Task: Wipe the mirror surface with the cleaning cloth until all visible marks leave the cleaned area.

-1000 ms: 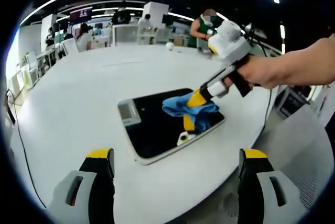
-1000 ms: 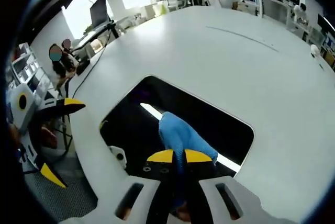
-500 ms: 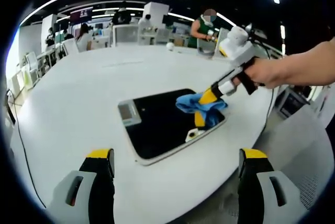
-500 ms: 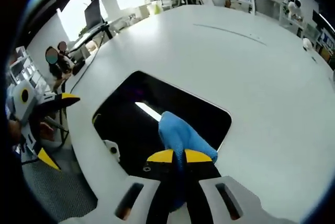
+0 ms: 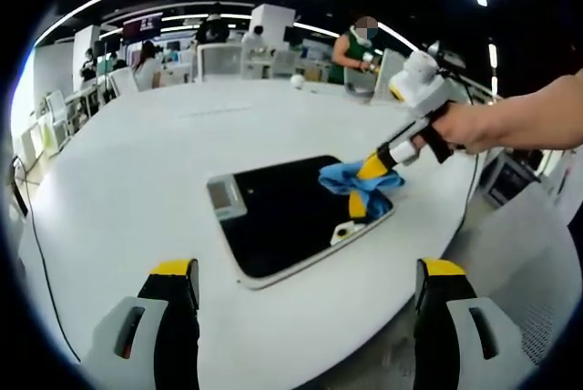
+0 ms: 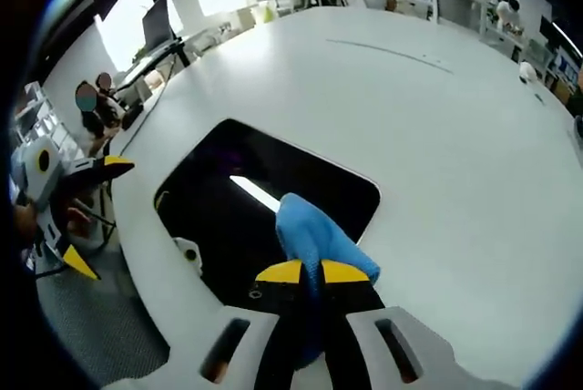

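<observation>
In my left gripper view the mirror point(image 5: 290, 219) lies flat on the surface point(image 5: 137, 171), a little right of frame centre, near the surface's lower right edge. The cloth point(image 5: 362, 185) sits on the mirror's right end, with my right gripper point(image 5: 369, 169) reaching in from the upper right and touching it. My left gripper point(image 5: 305, 273) stands at the bottom of the frame, well apart from the mirror.

In my right gripper view the mirror point(image 6: 228, 217) lies left of centre, the cloth point(image 6: 314, 242) between my fingers point(image 6: 282, 271) at lower centre, over the mirror's lower right end. The left gripper point(image 6: 86, 217) is at the far left, beyond the surface's point(image 6: 437, 153) edge.
</observation>
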`<move>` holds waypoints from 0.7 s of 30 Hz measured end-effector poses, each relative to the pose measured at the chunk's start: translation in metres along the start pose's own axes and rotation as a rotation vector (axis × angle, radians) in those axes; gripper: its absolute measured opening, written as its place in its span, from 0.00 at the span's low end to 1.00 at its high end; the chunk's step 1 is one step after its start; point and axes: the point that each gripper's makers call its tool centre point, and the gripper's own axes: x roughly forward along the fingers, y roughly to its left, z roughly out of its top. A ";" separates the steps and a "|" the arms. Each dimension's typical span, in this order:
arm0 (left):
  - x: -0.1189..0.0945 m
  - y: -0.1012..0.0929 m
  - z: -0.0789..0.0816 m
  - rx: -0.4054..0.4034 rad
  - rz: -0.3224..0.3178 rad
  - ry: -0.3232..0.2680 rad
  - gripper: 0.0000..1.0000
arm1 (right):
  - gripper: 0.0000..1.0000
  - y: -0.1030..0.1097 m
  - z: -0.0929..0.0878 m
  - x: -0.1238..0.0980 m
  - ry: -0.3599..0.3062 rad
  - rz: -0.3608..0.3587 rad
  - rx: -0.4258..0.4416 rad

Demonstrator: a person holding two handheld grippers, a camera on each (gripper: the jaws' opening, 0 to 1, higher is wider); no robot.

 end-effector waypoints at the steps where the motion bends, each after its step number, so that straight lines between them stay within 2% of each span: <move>1: 0.000 0.000 0.000 0.000 0.000 0.000 0.99 | 0.00 0.000 0.000 0.000 0.000 -0.001 0.000; 21: 0.000 0.002 0.001 -0.007 0.003 -0.004 0.99 | 0.00 -0.004 -0.004 -0.003 -0.006 -0.023 0.021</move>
